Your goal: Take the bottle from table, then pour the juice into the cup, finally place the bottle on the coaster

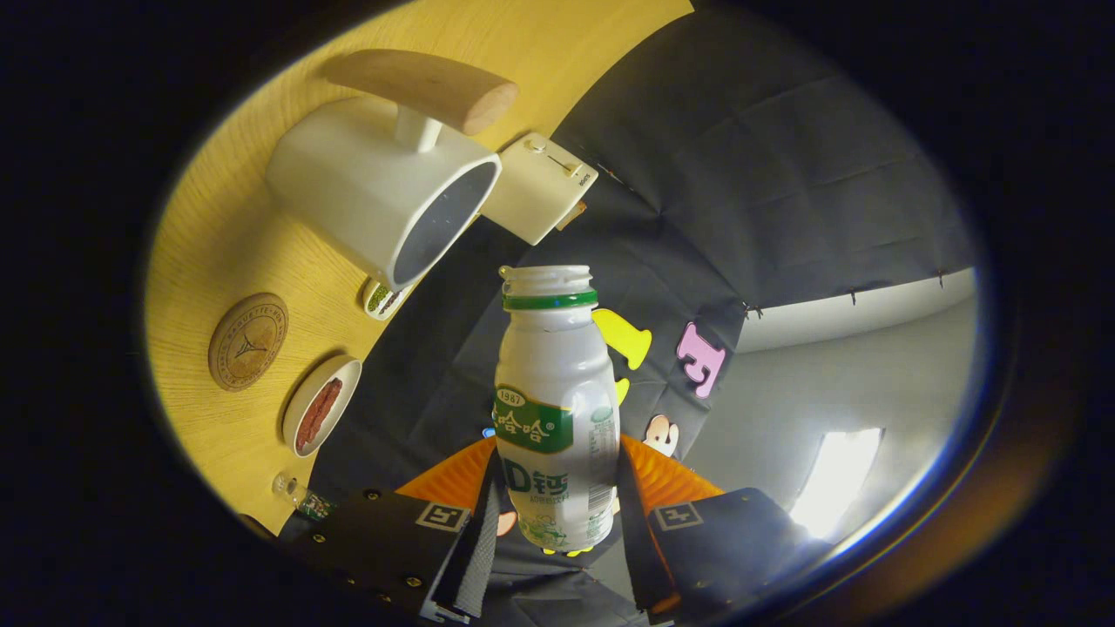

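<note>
My gripper (557, 496) is shut on a white plastic bottle (555, 401) with a green label and a green neck ring. The bottle has no cap and both fingers press on its lower body. The whole view is rolled over, so the wooden table (226, 235) stands to the left like a wall. A white cup (383, 187) with a wooden handle sits on that table, its open mouth facing the bottle's open neck, a short gap apart. The round brown coaster (248, 341) lies on the table nearer to me than the cup.
A small white dish (320, 406) with something reddish lies just past the coaster. A cream-coloured box (540, 185) with a switch stands behind the cup. A small clear bottle (300, 496) lies at the table's near edge. The black cloth wall is behind.
</note>
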The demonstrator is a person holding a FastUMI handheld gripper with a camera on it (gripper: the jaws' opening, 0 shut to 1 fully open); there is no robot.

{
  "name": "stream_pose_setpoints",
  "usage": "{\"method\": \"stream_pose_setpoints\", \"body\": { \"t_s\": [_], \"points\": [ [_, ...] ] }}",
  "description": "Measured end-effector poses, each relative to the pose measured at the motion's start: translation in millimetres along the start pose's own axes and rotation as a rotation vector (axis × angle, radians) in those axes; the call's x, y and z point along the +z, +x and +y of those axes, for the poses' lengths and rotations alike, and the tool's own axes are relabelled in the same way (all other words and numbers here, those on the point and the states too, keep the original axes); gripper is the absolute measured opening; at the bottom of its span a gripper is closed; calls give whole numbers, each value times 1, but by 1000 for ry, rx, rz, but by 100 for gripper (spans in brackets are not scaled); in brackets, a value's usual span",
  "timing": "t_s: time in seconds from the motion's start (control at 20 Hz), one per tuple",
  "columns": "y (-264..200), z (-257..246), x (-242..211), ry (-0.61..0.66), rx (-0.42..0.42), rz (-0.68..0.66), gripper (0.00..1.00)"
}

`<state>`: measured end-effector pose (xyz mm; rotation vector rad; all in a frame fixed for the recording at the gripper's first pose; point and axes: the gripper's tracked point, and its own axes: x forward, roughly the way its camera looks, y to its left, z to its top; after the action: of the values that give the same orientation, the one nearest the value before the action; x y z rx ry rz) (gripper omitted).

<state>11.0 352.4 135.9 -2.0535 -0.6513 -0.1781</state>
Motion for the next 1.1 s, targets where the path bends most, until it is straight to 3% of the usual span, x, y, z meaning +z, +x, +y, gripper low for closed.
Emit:
{"method": "stream_pose_setpoints", "body": {
  "t_s": [0.35, 0.7, 1.1],
  "points": [
    [1, 3, 2, 24, 13, 8, 62],
    [-2, 35, -21, 357, 144, 119, 63],
    [-4, 40, -23, 526, 173, 146, 63]
  ]
}}
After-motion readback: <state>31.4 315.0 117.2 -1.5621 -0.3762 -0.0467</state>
